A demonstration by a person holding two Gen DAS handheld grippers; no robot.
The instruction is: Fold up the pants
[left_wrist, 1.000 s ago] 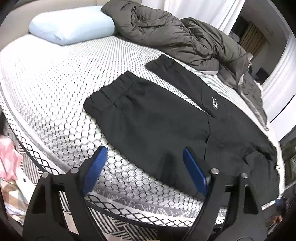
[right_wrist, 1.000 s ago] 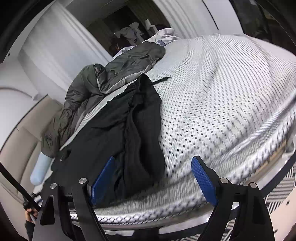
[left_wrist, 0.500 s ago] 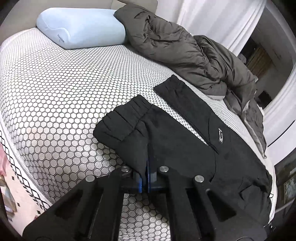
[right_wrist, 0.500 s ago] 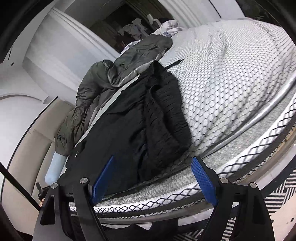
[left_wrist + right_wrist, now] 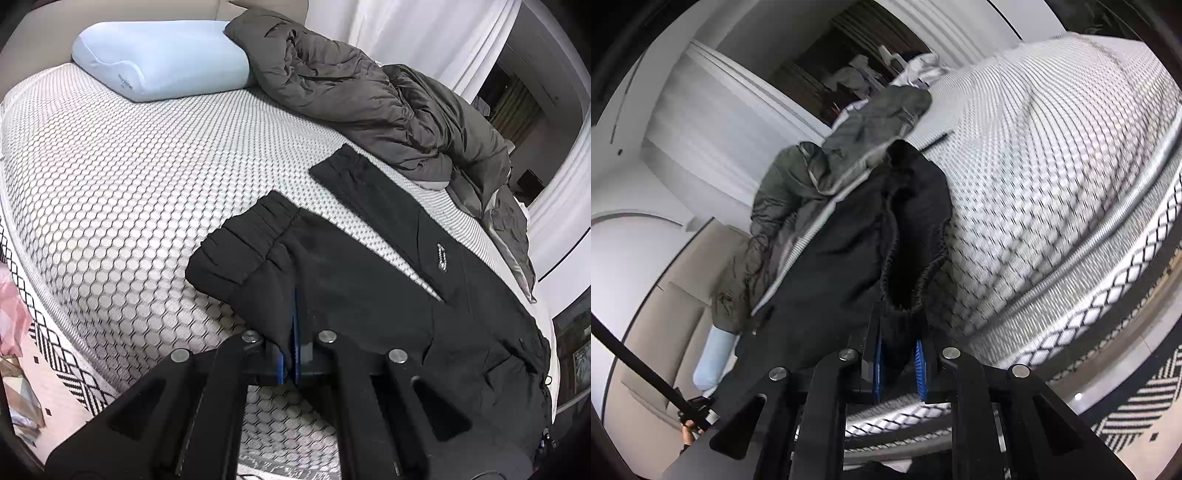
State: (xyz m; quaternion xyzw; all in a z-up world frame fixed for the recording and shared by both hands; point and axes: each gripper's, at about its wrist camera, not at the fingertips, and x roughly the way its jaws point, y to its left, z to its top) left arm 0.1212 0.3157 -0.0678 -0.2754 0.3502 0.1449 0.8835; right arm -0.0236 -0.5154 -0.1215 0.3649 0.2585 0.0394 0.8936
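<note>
Left wrist view: the black pants [image 5: 369, 295] are spread out on the honeycomb-patterned mattress [image 5: 129, 184], legs pointing toward the pillow end. My left gripper [image 5: 291, 332] is pinched tight on the near edge of one leg, just past the cuff. My right gripper [image 5: 899, 354] is clamped on a bunched bit of the elastic waistband [image 5: 908, 280], blue pads not quite meeting. A crumpled grey comforter [image 5: 369, 92] lies behind the pants, next to a light blue pillow [image 5: 162, 62].

pants [image 5: 369, 302] — waist end cut off | mattress [image 5: 1052, 166] — blurred, pattern perhaps hexagonal
</note>
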